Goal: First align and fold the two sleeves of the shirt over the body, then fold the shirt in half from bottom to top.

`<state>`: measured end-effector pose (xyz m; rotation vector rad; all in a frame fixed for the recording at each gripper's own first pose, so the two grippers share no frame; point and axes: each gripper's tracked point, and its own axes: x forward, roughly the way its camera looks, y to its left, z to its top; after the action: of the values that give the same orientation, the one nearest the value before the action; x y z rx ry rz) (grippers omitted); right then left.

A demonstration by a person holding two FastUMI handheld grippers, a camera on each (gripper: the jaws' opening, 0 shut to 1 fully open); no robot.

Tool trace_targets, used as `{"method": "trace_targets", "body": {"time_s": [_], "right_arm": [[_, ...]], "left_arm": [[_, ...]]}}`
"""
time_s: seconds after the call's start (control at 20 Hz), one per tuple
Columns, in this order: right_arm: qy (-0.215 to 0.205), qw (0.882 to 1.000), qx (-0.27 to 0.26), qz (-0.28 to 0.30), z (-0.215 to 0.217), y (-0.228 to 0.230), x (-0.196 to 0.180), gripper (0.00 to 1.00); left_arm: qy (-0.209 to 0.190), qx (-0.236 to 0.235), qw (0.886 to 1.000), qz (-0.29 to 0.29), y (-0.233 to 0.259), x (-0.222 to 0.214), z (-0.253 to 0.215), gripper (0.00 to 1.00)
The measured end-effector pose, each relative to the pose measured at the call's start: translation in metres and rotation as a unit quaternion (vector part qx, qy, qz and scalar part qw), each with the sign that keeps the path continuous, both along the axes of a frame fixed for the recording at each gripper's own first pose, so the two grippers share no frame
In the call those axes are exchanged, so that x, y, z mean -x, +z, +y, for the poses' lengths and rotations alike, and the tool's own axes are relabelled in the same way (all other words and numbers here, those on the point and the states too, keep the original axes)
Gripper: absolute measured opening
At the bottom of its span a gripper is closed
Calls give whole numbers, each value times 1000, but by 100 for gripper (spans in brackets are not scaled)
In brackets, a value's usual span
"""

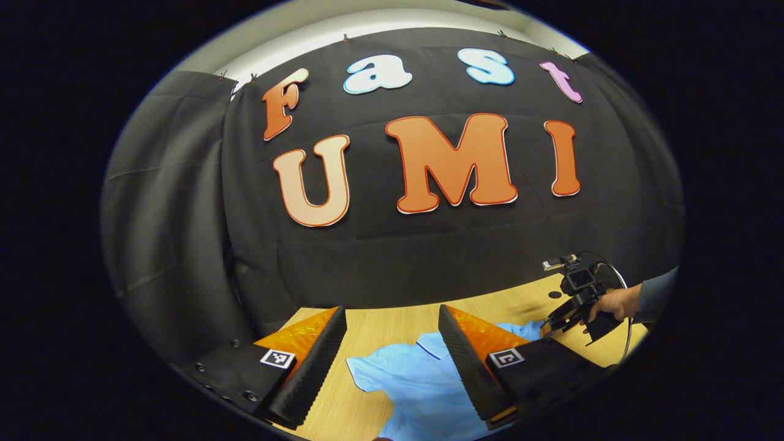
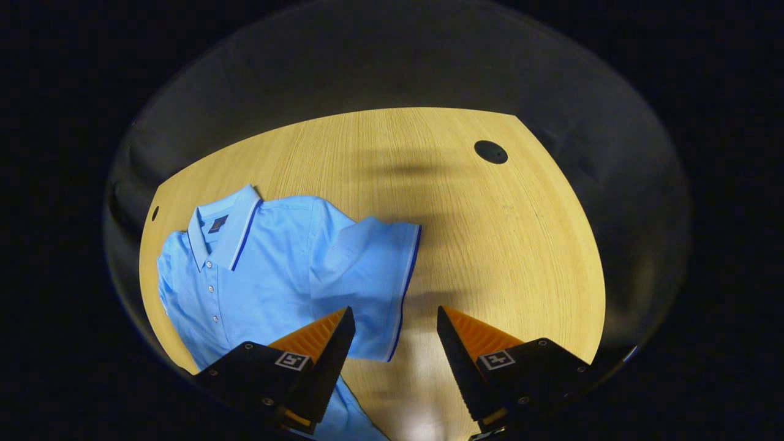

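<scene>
A light blue polo shirt [image 2: 263, 275] lies face up on the wooden table [image 2: 490, 245], collar toward the far left. Its right-hand sleeve [image 2: 367, 288], edged in dark blue, spreads out toward my right gripper [image 2: 392, 318], which hovers open just above the sleeve's hem. In the left gripper view the shirt [image 1: 410, 380] lies below my open left gripper [image 1: 392, 334], with the collar between the fingers. The right gripper [image 1: 560, 321], held by a hand [image 1: 612, 303], shows farther off over the shirt's far sleeve.
The table [image 1: 380, 331] ends at the black cloth wall behind. A dark round hole [image 2: 490, 152] sits in the tabletop at the far right, and a smaller one [image 2: 155, 213] near the left edge. Bare wood stretches to the right of the shirt.
</scene>
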<state>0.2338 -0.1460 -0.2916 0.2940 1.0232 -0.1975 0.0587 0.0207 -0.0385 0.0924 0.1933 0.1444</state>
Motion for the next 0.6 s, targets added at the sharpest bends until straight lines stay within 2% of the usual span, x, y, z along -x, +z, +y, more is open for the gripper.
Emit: {"method": "trace_targets", "body": {"time_s": [0.2,0.25,0.35,0.4,0.5,0.55,0.6], "right_arm": [[-4,1000,-12,23,1,-16,-3,77],[-2,1000,-9,28,1,-20,-3,68],[-5,999,-12,35,4,-22,-3,60],[-8,999,-16,29,7,-22,-8,61],[-10,999,-29,33,15,-19,-8,57],[-14,999,-15,34,11,-20,-8,45],[-19,999,-9,38,8,-22,-9,39]], "left_arm": [[0,-4,1000,6,-1,2,-8,99],[-1,-6,1000,6,1,3,-10,99],[3,-10,1000,4,4,5,-8,99],[9,-6,1000,3,4,7,-6,99],[19,7,1000,5,5,10,-3,99],[24,9,1000,7,4,11,-1,99],[28,11,1000,8,3,12,2,99]]}}
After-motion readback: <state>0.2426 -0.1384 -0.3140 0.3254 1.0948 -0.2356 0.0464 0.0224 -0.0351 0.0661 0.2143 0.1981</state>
